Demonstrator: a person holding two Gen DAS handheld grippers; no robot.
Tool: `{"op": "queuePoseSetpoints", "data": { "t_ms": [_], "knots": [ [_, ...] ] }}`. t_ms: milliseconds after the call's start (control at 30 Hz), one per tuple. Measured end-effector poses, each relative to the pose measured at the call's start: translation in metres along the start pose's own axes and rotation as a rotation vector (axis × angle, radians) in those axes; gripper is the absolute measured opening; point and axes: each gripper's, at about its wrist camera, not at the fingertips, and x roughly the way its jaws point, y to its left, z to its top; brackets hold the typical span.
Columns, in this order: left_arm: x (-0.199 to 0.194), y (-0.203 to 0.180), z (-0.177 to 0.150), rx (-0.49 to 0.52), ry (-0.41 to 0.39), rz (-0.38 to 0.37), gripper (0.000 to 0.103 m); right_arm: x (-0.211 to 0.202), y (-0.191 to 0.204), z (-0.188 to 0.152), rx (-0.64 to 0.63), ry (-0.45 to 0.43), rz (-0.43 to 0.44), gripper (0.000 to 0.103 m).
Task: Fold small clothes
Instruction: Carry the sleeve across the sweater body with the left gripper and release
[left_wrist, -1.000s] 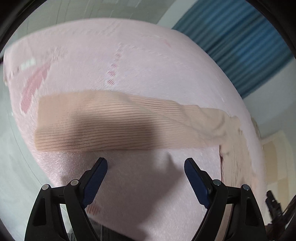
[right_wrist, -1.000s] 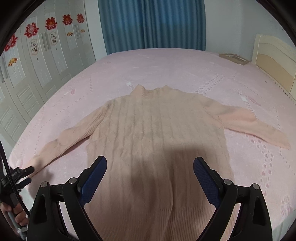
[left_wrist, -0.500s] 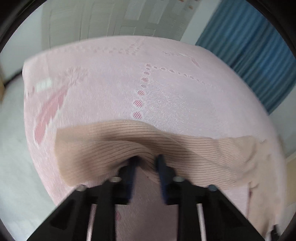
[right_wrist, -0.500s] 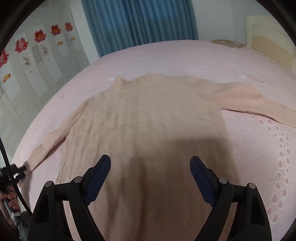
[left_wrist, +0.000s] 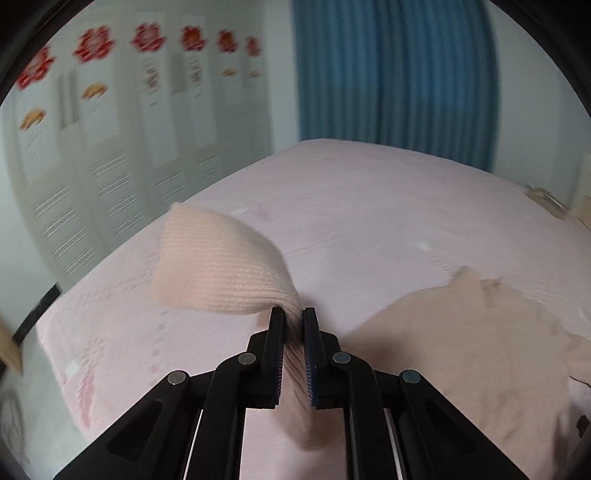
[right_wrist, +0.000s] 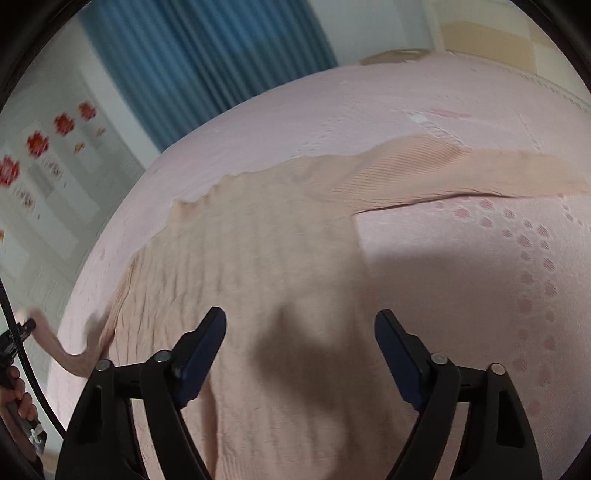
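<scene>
Sweater (right_wrist: 280, 258) is soft, floppy knit; my left claw (left_wrist: 293, 321) pinches its sleeve (left_wrist: 221, 266) cuff. Right claw (right_wrist: 299, 343) hangs spread, jaws closing on nothing.

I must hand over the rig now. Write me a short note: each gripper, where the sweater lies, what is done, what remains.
Left gripper: shut on the ribbed sleeve of the peach knitted sweater, raised off the pink bedspread.
Right gripper: jaws closing, nothing pressed between them, above the sweater body.
Sweater: body flat on the bed, other sleeve stretched out.
Done: one sleeve picked up.
Left: lay it across the body, fold the other sleeve, fold the body.
</scene>
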Motion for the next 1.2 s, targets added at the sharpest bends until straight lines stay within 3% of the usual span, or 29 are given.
{"op": "queuePoseSetpoints", "data": {
  "t_ms": [167, 367, 500, 667, 733, 833, 900, 967, 1033, 1200],
  "knots": [
    [-0.009, -0.113, 0.017, 0.15, -0.035, -0.139, 0.01, -0.019, -0.031, 0.011, 0.064, -0.072, 0.006, 0.081],
    [-0.016, -0.232, -0.003, 0.303, -0.034, -0.295, 0.01, -0.012, -0.058, 0.02, 0.125, -0.05, -0.024, 0.081],
    [-0.012, -0.291, -0.032, 0.367, 0.015, -0.376, 0.01, -0.017, -0.064, 0.025, 0.113, -0.073, -0.03, 0.081],
    [-0.018, -0.323, -0.063, 0.392, 0.047, -0.491, 0.01, -0.011, -0.072, 0.029, 0.151, -0.052, 0.016, 0.081],
    [-0.018, -0.332, -0.066, 0.381, 0.081, -0.551, 0.012, -0.011, -0.07, 0.029, 0.139, -0.055, 0.021, 0.081],
    [-0.011, -0.326, -0.062, 0.343, 0.15, -0.591, 0.024, -0.009, -0.066, 0.029, 0.121, -0.058, 0.012, 0.081],
    [-0.008, -0.317, -0.054, 0.319, 0.136, -0.563, 0.033, -0.005, -0.064, 0.028, 0.121, -0.043, 0.019, 0.081],
    [-0.005, -0.295, -0.048, 0.292, 0.117, -0.53, 0.058, -0.001, -0.063, 0.029, 0.123, -0.032, 0.031, 0.081],
    [-0.001, -0.267, -0.048, 0.263, 0.097, -0.495, 0.071, 0.002, -0.061, 0.028, 0.123, -0.027, 0.043, 0.081],
    [0.005, -0.185, -0.056, 0.26, 0.069, -0.359, 0.071, 0.01, -0.047, 0.026, 0.084, -0.008, 0.04, 0.081]
  ]
}}
